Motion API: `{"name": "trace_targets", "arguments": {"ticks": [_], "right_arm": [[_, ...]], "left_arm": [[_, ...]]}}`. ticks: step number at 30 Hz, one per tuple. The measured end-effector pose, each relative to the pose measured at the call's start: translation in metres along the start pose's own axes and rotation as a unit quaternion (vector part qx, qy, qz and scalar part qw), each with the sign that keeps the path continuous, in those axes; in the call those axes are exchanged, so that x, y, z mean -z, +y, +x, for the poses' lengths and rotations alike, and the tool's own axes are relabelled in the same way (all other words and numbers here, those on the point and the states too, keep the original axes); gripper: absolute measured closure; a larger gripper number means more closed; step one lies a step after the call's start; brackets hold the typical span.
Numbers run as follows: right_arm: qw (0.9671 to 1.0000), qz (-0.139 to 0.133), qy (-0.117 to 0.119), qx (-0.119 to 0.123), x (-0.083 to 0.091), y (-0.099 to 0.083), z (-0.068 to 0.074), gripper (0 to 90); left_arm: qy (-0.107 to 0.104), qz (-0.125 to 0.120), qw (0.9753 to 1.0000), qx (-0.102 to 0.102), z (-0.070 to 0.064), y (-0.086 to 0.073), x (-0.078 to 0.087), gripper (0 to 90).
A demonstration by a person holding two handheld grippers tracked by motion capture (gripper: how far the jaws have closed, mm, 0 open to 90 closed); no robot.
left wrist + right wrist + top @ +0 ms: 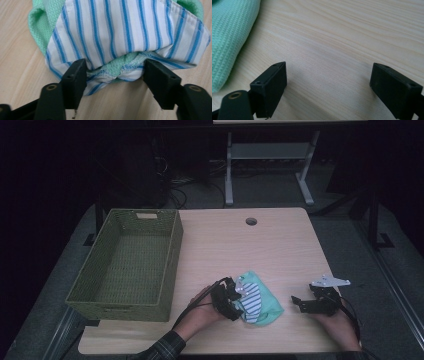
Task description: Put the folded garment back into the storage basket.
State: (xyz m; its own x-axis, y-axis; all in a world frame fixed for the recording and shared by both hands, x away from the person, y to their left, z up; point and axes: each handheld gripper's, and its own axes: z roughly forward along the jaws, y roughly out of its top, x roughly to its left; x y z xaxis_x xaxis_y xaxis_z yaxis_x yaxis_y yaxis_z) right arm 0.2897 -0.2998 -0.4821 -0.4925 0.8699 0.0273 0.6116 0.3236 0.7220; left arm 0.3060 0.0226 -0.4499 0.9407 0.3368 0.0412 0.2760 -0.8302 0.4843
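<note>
A blue-and-white striped cloth (253, 300) (125, 32) lies bunched on a mint green knitted cloth (269, 304) (37, 22) near the table's front edge. My left gripper (239, 306) (116, 72) is open, its jaws standing either side of the bundle's near edge, where striped and green fabric fold together. My right gripper (300, 303) (328, 77) rests open on bare wood to the right of the cloths, with nothing between its jaws. The green cloth's edge (227, 37) shows at the left of the right gripper view.
A green woven basket (172, 265), empty inside, stands on the left part of the wooden table (250, 250). A round cable hole (251, 221) sits near the far edge. Desk legs and cables lie on the floor beyond.
</note>
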Motion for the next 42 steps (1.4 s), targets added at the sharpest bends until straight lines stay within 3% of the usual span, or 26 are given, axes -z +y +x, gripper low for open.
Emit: {"name": "trace_targets", "arguments": {"ticks": [2, 3, 5, 10, 16, 21, 25, 30, 39, 42], "right_arm": [[1.0000, 0.000, 0.000, 0.000, 0.000, 0.000, 0.000, 13.6], [1.0000, 0.000, 0.000, 0.000, 0.000, 0.000, 0.000, 13.6], [1.0000, 0.000, 0.000, 0.000, 0.000, 0.000, 0.000, 13.6], [1.0000, 0.000, 0.000, 0.000, 0.000, 0.000, 0.000, 13.6], [1.0000, 0.000, 0.000, 0.000, 0.000, 0.000, 0.000, 13.6], [1.0000, 0.000, 0.000, 0.000, 0.000, 0.000, 0.000, 13.6], [1.0000, 0.000, 0.000, 0.000, 0.000, 0.000, 0.000, 13.6], [1.0000, 0.000, -0.001, -0.001, 0.000, 0.000, 0.000, 13.6], [1.0000, 0.000, -0.001, -0.001, 0.000, 0.000, 0.000, 13.6], [1.0000, 0.000, -0.001, -0.001, 0.000, 0.000, 0.000, 13.6]], "left_arm": [[-0.014, -0.001, 0.9999, 0.004, 0.002, 0.000, 0.001, 34.9], [-0.031, -0.008, 0.9993, 0.020, 0.004, 0.000, 0.002, 32.0], [-0.044, -0.020, 0.9984, 0.030, 0.008, 0.000, 0.007, 29.0], [-0.036, -0.041, 0.9981, 0.028, 0.007, 0.008, 0.014, 26.7], [-0.027, -0.009, 0.9994, 0.022, 0.002, 0.013, -0.006, 26.3], [-0.032, -0.013, 0.9990, 0.027, 0.003, 0.011, -0.008, 28.6], [-0.031, -0.013, 0.9991, 0.025, 0.007, 0.010, -0.006, 37.9], [-0.042, -0.023, 0.9985, 0.026, 0.014, 0.006, -0.003, 67.8], [-0.059, -0.029, 0.9973, 0.032, 0.018, 0.004, 0.000, 72.2], [-0.068, -0.039, 0.9959, 0.044, 0.020, 0.004, 0.005, 72.4]]}}
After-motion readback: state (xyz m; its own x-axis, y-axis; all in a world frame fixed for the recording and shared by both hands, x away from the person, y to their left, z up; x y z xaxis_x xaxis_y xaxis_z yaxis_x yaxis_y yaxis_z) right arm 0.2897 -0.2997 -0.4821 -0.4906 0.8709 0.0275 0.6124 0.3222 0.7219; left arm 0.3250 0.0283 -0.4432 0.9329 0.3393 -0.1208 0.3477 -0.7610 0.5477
